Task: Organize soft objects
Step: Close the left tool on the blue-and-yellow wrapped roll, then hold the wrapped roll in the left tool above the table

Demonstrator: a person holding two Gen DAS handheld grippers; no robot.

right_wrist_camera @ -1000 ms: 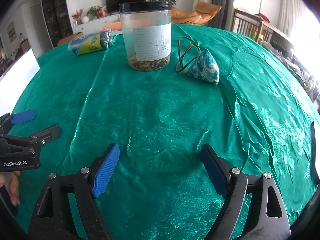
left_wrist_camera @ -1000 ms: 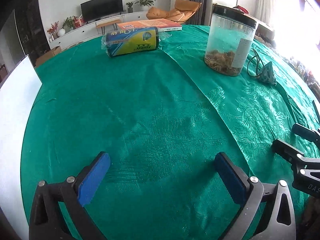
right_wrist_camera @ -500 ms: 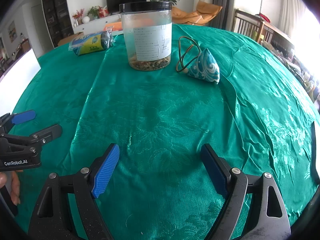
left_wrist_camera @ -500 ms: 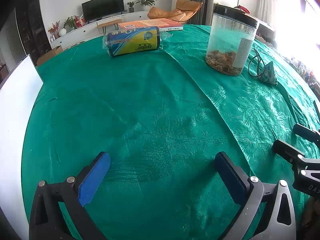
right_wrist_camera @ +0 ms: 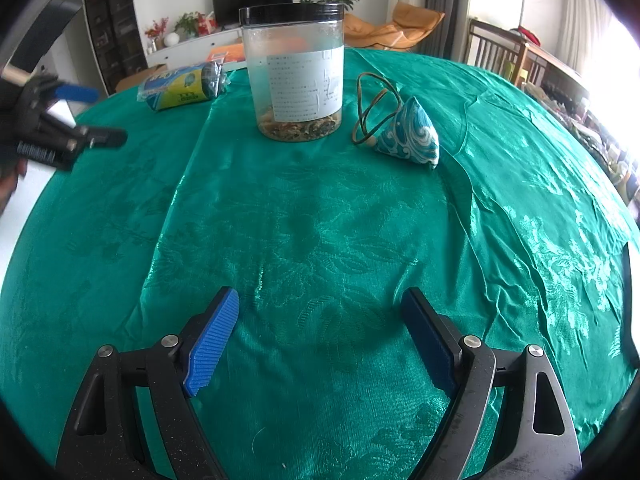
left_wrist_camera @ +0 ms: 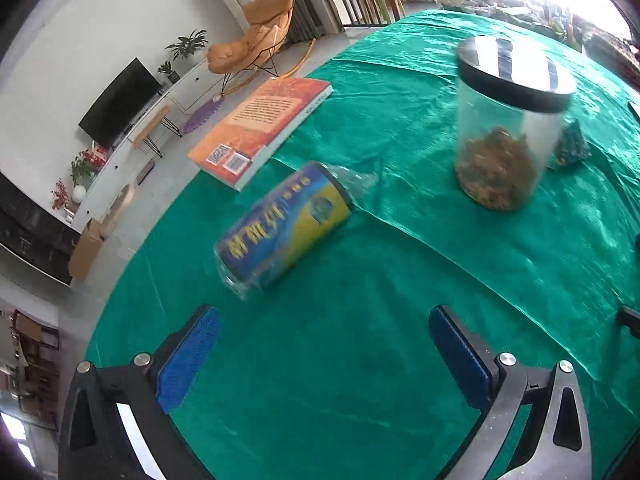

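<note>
A blue-and-yellow wrapped roll (left_wrist_camera: 284, 232) lies on its side on the green tablecloth (left_wrist_camera: 360, 360), just ahead of my left gripper (left_wrist_camera: 324, 320), which is open and empty. The same roll (right_wrist_camera: 182, 87) shows at the far left in the right wrist view, with the left gripper (right_wrist_camera: 90, 114) raised near it. A blue-and-white patterned pouch (right_wrist_camera: 410, 136) with a brown cord loop (right_wrist_camera: 376, 108) rests right of the jar. The pouch (left_wrist_camera: 574, 148) peeks out behind the jar in the left wrist view. My right gripper (right_wrist_camera: 320, 306) hovers open over bare cloth, well short of the pouch.
A clear jar with a black lid (right_wrist_camera: 294, 72), (left_wrist_camera: 508, 120) holds brown bits and stands mid-table. An orange book (left_wrist_camera: 264, 128) lies at the far table edge. Chairs and a TV stand sit beyond the table.
My left gripper has moved forward and up toward the roll and rolled, tilting its view. The roll and jar now look much closer. The right gripper has stayed still.
</note>
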